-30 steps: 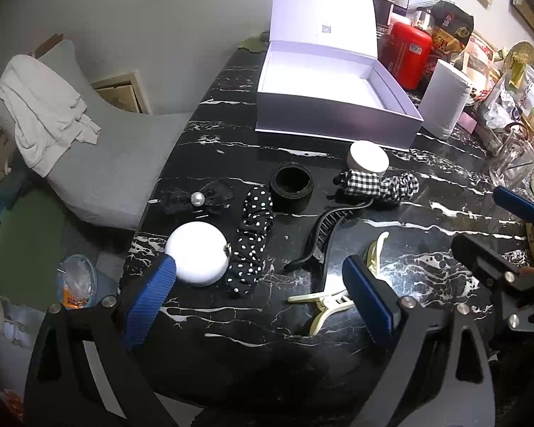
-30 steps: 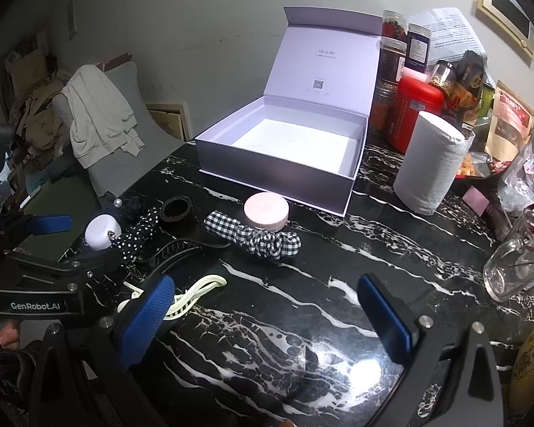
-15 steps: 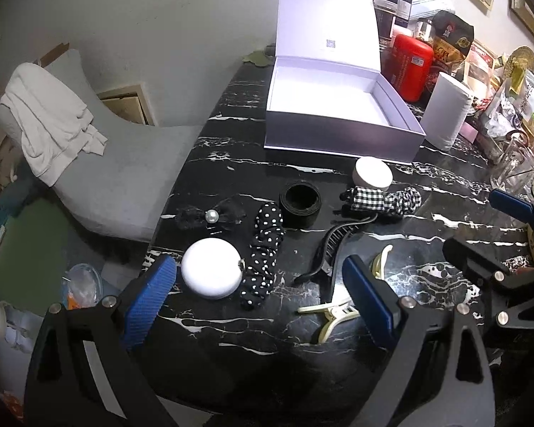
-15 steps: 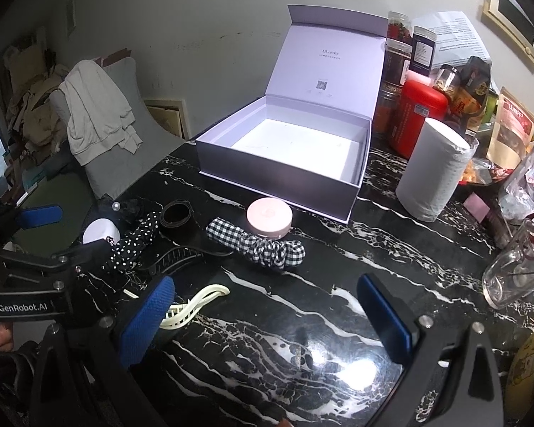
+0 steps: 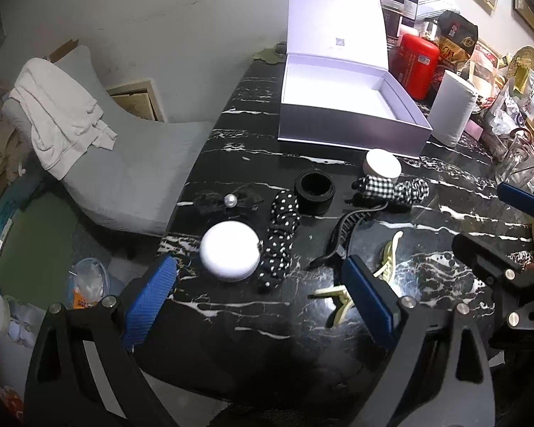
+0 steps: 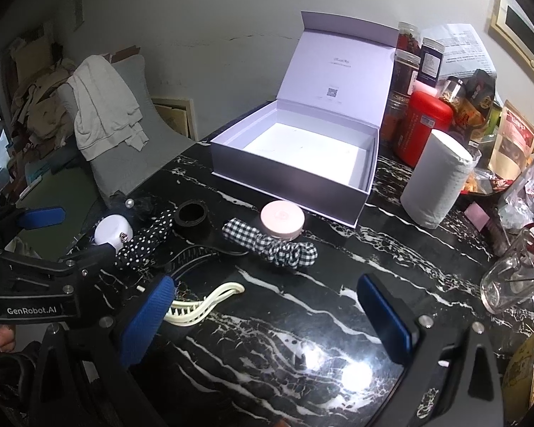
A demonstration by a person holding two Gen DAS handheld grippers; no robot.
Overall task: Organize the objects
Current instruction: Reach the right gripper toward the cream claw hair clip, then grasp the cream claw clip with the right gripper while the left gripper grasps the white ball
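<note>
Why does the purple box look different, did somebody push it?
No. The purple box keeps its place beside the red canister and paper roll. The left gripper pulled back, so everything shifted together in view.

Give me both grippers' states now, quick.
Left gripper: open, holding nothing, above the black marble table.
Right gripper: open, holding nothing.
</note>
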